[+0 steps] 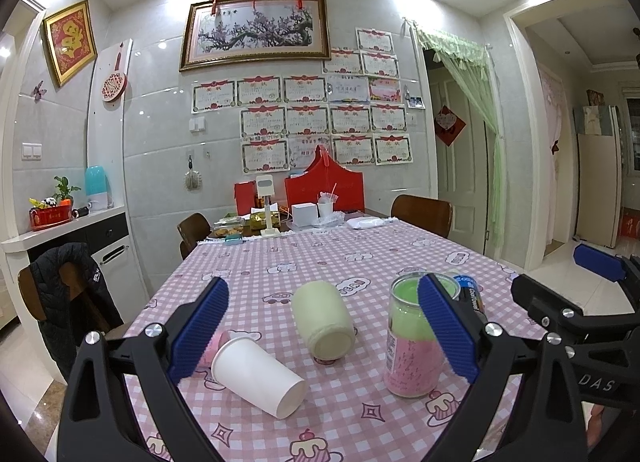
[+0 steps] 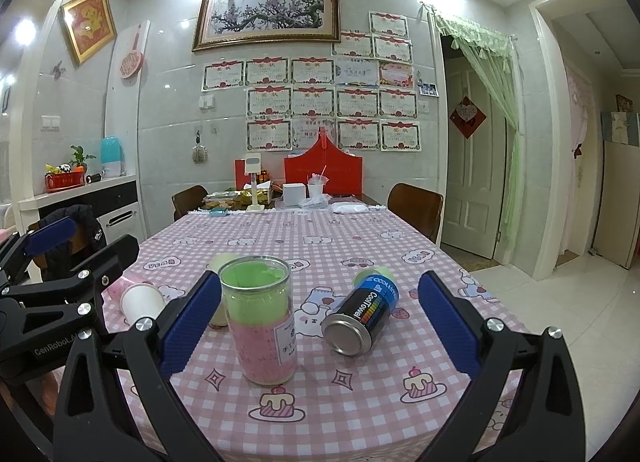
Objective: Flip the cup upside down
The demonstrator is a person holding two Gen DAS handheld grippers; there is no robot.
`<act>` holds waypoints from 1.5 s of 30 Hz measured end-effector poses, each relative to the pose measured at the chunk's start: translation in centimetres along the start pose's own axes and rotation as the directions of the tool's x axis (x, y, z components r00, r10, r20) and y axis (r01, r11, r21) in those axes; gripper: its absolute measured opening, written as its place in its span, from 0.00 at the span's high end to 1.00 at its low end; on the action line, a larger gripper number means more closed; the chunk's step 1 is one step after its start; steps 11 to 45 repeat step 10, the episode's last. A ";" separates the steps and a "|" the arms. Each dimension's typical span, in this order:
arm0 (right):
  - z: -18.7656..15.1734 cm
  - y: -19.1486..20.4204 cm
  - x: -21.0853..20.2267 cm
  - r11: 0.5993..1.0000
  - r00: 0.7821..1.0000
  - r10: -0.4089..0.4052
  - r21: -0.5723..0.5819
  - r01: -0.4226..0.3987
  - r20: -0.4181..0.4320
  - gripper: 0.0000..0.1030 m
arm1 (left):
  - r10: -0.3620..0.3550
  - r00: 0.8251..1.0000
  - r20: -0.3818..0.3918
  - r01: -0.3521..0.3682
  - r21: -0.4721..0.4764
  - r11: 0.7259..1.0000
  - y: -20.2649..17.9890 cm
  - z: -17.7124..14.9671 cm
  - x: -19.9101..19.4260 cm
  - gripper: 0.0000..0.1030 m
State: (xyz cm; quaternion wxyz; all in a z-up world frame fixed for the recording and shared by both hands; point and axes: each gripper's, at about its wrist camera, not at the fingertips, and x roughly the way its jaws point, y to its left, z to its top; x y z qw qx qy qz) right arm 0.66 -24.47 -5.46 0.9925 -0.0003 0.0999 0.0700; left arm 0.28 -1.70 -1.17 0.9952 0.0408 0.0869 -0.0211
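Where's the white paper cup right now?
The white paper cup lies on its side near the table's front-left, between the left hand-held gripper's fingers in the left wrist view, left of the cream cylinder.

Can (image 2: 362, 312): "Cooltowel" on its black and blue label. Left claw body (image 2: 40, 346): "GenRobot.A", partly cut off. Right claw body (image 1: 600, 382): "DAS", cut off.

White cup (image 1: 259, 376) sideways between open tongs (image 1: 324, 326)

can (image 1: 470, 296) mostly behind glass jar (image 1: 414, 336), pink cup (image 1: 214, 346) half-hidden
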 end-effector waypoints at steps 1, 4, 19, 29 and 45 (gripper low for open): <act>0.0 0.0 0.2 1.000 1.000 -0.001 0.000 0.001 -0.004 0.08 | 0.001 1.000 -0.006 -0.001 0.003 1.000 0.1 -0.1 0.2 0.09; -0.4 -0.3 0.8 1.000 1.000 -0.014 0.000 0.014 -0.020 0.08 | -0.001 1.000 -0.024 0.002 0.009 1.000 -0.3 -0.5 0.8 0.09; -1.4 -0.7 2.3 0.999 0.997 -0.036 -0.003 0.036 -0.071 0.08 | 0.043 0.996 -0.072 -0.041 0.035 0.999 -0.5 -1.5 2.6 0.09; -1.4 -0.7 2.3 0.999 0.997 -0.036 -0.003 0.036 -0.071 0.08 | 0.043 0.996 -0.072 -0.041 0.035 0.999 -0.5 -1.5 2.6 0.09; -1.4 -0.7 2.3 0.999 0.997 -0.036 -0.003 0.036 -0.071 0.08 | 0.043 0.996 -0.072 -0.041 0.035 0.999 -0.5 -1.5 2.6 0.09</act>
